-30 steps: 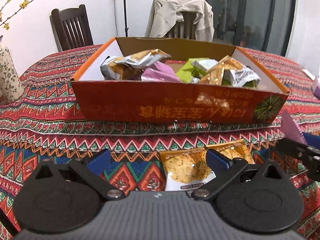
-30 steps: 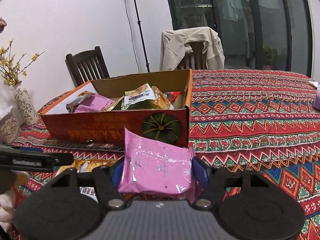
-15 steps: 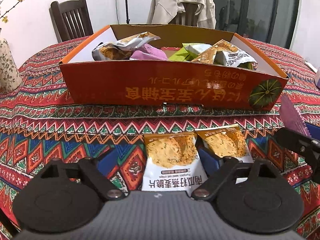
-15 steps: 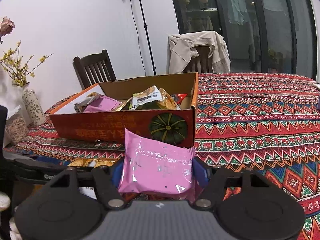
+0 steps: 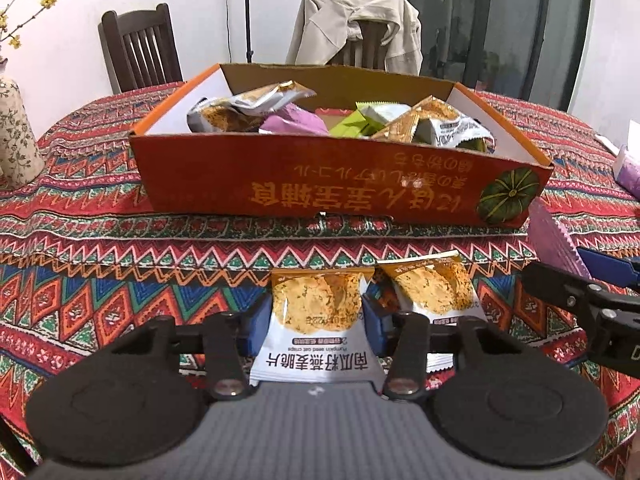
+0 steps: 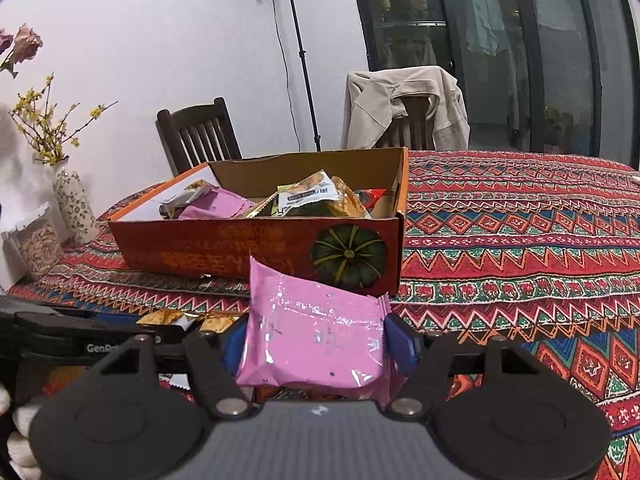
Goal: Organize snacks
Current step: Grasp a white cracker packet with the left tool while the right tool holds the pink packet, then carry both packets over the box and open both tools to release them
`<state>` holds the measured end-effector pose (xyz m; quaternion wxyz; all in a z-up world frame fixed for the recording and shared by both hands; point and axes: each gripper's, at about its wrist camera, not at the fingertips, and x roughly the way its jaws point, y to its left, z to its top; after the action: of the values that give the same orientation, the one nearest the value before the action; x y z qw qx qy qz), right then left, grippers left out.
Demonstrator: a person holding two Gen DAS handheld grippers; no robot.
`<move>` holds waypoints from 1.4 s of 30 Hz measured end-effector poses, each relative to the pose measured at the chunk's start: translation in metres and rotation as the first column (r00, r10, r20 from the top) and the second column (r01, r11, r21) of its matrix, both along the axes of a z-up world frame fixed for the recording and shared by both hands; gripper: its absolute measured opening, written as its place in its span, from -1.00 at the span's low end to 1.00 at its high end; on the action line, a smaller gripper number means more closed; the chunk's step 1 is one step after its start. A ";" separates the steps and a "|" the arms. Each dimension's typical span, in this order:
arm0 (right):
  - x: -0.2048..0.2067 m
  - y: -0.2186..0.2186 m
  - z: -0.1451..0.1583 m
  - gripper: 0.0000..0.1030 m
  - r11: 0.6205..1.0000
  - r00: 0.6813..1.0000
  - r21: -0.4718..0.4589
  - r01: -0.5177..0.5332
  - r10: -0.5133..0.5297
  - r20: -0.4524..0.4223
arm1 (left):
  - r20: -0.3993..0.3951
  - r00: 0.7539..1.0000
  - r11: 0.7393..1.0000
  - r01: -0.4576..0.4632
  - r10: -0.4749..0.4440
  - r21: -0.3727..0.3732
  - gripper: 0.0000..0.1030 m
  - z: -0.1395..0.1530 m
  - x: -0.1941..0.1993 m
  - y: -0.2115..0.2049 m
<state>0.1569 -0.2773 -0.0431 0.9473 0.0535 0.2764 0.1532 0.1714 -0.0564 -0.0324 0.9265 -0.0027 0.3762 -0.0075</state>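
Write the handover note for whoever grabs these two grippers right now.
Left gripper: jaws closing around a white-and-orange oat crisp packet that lies between them.
Right gripper: shut on a pink foil snack packet, in front of the box.
Orange cardboard box: on the patterned tablecloth, already holds several packets.
Left: drop both held packets in the box, then fetch the second oat crisp packet lying just right of the first.

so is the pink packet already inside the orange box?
No, the pink packet sits between the right gripper fingers, in front of the orange box and outside it.
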 end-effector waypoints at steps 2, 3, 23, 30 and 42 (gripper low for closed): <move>-0.001 0.000 0.001 0.34 1.000 1.000 0.002 -0.003 0.003 0.003 | 0.019 1.000 1.000 -0.004 0.004 -0.002 -0.06 0.004 -0.003 0.002; -0.002 -0.001 0.001 0.34 1.000 1.000 0.004 -0.004 0.004 0.003 | 0.028 1.000 1.000 -0.004 0.004 -0.002 -0.06 0.006 -0.005 0.003; -0.019 0.004 0.028 0.34 1.000 0.998 0.003 0.013 -0.013 0.054 | 0.151 0.988 0.999 0.033 -0.035 0.011 -0.06 0.044 -0.026 0.011; -0.015 0.010 0.045 0.34 1.000 0.996 -0.018 0.025 -0.023 0.090 | 0.181 0.982 0.999 0.046 -0.046 0.006 -0.06 0.057 -0.018 0.015; 0.017 0.021 0.075 0.34 0.998 0.991 -0.057 0.036 -0.028 0.135 | 0.239 0.970 0.999 0.039 -0.043 0.025 -0.05 0.088 0.019 0.019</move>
<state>0.1742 -0.2559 0.0317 0.9671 0.0197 0.2158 0.1330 0.1904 -0.0374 0.0555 0.9648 0.0155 0.2617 -0.0231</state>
